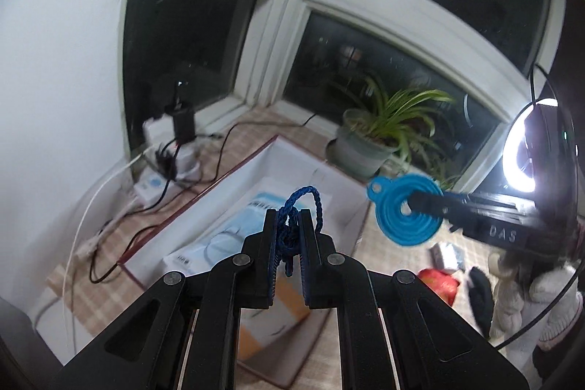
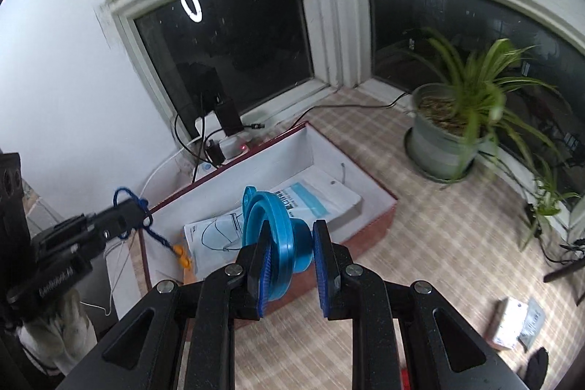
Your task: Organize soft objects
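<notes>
Right wrist view, right hand-held gripper pinching ridged blue silicone funnel, left hand-held gripper pinching braided blue cord

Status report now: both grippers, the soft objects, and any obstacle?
Left gripper shut on blue cord. Right gripper shut on blue funnel. Open box ahead, path clear.

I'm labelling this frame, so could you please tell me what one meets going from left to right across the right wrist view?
Left gripper holding the blue cord → white-lined box → blue funnel in the right gripper → potted plant → small packet on the floor.
</notes>
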Motion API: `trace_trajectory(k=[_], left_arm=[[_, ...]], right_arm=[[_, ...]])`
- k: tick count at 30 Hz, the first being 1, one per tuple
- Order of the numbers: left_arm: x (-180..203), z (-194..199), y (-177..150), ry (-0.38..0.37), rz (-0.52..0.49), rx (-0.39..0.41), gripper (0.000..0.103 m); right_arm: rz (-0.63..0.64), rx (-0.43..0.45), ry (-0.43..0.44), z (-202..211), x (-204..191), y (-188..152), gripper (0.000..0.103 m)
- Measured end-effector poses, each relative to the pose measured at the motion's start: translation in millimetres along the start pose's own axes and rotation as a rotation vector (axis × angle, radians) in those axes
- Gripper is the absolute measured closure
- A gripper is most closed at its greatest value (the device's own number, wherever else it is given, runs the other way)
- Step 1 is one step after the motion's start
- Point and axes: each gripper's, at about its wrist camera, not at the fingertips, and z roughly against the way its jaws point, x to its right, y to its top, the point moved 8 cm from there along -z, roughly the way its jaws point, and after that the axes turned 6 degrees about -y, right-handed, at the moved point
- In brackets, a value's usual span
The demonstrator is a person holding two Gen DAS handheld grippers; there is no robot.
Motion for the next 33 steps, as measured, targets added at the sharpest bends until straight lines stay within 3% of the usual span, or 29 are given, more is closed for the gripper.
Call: trace_trajectory(k=[15, 18, 19, 20, 22, 23, 33], left_arm=[[-31.9, -38.0, -27.6, -0.021, 0.043, -0.168, 0.094], [-31.1, -44.3, -31.3, -0.021, 0.037, -0.194, 0.084], [-30.4, -46.3, -32.8, -0.024, 0.037, -0.206, 0.077], [-29.8, -47.6, -34.1, -0.032, 0.042, -0.214, 0.064], [-30.3, -49.1, -35.5, -0.029, 0.045, -0.222, 0.043], [-30.4, -49.4, -36.1, -0.026, 0.046, -0.225, 0.039], [-33.5, -46.0, -35.6, -0.015, 0.076, -0.226, 0.039]], right_arm=[[0.062, -0.151, -0.074, -81.3, -23.5, 1.0, 0.083], [0.065, -0.192, -0.078, -90.9, -21.9, -1.4, 0.076], [0.064, -0.200, -0.081, -92.3, -21.2, -1.5, 0.067], [0.062, -0.203, -0.082, -92.9, -20.9, -1.4, 0.053], [0.059, -0.217, -0.070, -93.5, -20.9, -2.3, 0.042], [0.060, -0.223, -0.065, -93.5, -20.8, -3.0, 0.042], [-0.015, -0.217, -0.043, -81.1, -3.6, -10.8, 0.041]])
